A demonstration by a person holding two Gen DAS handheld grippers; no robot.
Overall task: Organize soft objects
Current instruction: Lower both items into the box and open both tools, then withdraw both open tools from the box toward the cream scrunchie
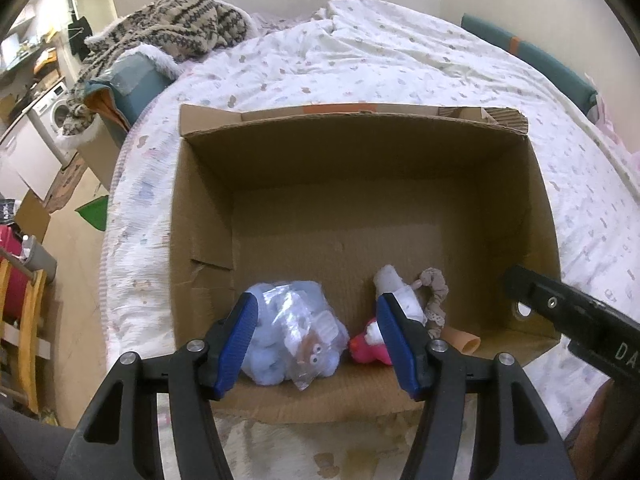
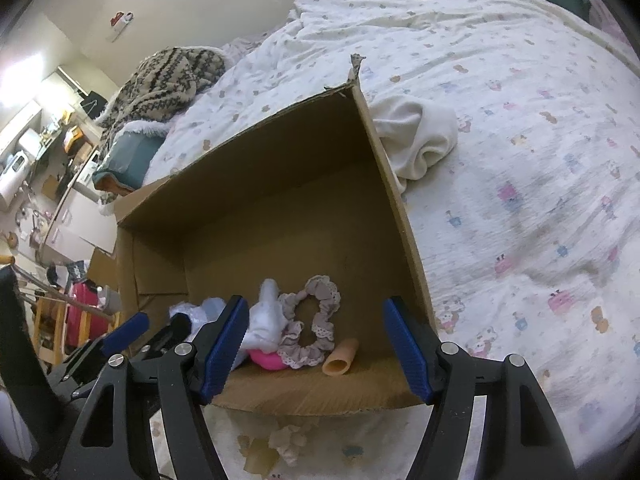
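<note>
An open cardboard box (image 1: 360, 168) lies on the bed and also shows in the right wrist view (image 2: 280, 184). Inside near its front are a blue plush in a clear bag (image 1: 288, 332), a pink and white toy (image 1: 374, 344), a grey lace scrunchie (image 2: 316, 320) and a small tan tube (image 2: 340, 358). My left gripper (image 1: 316, 340) is open above the box's front edge, its fingers either side of the blue plush, holding nothing. My right gripper (image 2: 316, 350) is open and empty over the front right of the box. A white cloth (image 2: 420, 140) lies on the bed beside the box's right wall.
The bed has a white patterned quilt (image 2: 520, 160). A knitted patterned blanket (image 1: 180, 24) is piled at the bed's far left. A teal headboard (image 1: 532, 56) runs along the right. Left of the bed are a washing machine (image 1: 56, 112), boxes and a wooden stool (image 1: 28, 320).
</note>
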